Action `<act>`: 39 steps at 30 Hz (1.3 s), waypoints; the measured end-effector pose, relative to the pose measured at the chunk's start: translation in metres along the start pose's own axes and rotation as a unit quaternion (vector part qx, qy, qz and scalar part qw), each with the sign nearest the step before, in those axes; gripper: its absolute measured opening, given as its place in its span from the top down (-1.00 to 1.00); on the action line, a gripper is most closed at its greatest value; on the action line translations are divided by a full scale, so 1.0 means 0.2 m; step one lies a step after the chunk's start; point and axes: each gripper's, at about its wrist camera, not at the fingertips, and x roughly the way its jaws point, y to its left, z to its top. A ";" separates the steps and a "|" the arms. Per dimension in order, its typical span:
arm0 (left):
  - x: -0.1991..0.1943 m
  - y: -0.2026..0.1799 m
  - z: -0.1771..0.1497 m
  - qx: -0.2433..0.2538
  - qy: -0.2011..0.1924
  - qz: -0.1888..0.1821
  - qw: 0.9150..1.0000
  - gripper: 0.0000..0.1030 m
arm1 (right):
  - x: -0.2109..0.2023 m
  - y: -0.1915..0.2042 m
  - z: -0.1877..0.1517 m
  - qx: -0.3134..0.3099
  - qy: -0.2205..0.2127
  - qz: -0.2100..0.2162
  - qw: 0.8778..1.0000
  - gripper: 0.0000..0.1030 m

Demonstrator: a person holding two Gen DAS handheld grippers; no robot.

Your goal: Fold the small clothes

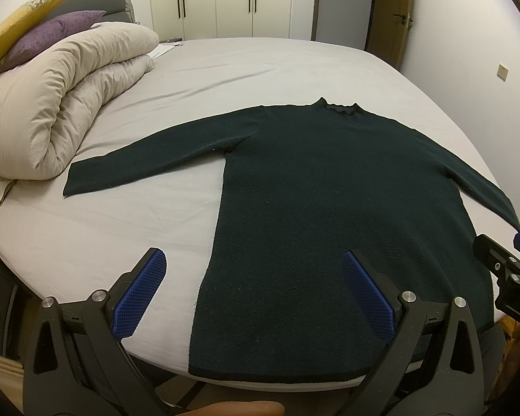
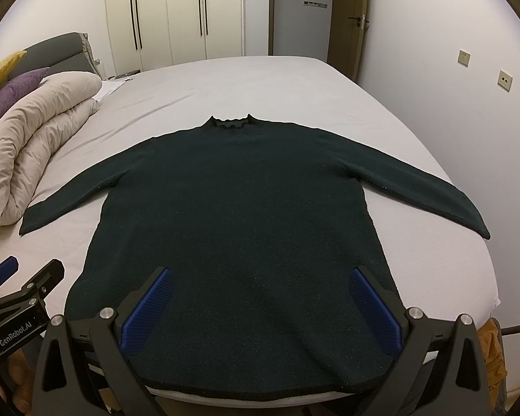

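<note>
Hovering w/ both tongs spread wide, gripping nothing: left black two-finger gripper w/ blue ribbed pads (image 1: 253, 294) over the hem's left corner, right black two-finger gripper w/ blue ribbed pads (image 2: 260, 306) over hem centre. Lying just ahead of both: dark green knit long-sleeved sweater (image 2: 239, 208), flat, sleeves out to either side, collar far end, prob. laid out so for folding. Supporting it: pale grey-sheeted bed (image 2: 225, 79), hem at near edge. Sitting far left beyond left sleeve cuff: rolled beige duvet (image 1: 52, 104), near cuff, poss. crowding a sleeve fold. Standing farthest ahead: cream wardrobe doors (image 2: 170, 10).
</note>
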 end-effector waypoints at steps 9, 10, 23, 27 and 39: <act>0.02 0.02 0.01 -0.005 0.003 0.000 1.000 -1.00 | 0.01 0.01 0.00 -0.004 0.004 -0.003 1.000 -1.00; 0.02 0.02 0.01 -0.006 0.003 0.000 1.000 -1.00 | 0.01 0.02 0.00 -0.005 0.004 -0.003 1.000 -1.00; 0.14 0.21 0.00 -0.080 0.037 -0.044 0.995 -1.00 | 0.04 0.03 0.00 -0.001 0.008 0.000 1.000 -1.00; 0.24 0.49 0.02 -0.170 0.039 -0.083 0.981 -1.00 | 0.05 0.03 0.01 0.013 0.002 0.019 1.000 -1.00; 0.57 1.51 -0.02 -0.506 0.011 -0.136 0.852 -1.00 | 0.14 0.16 0.12 0.030 -0.024 0.123 0.992 -1.00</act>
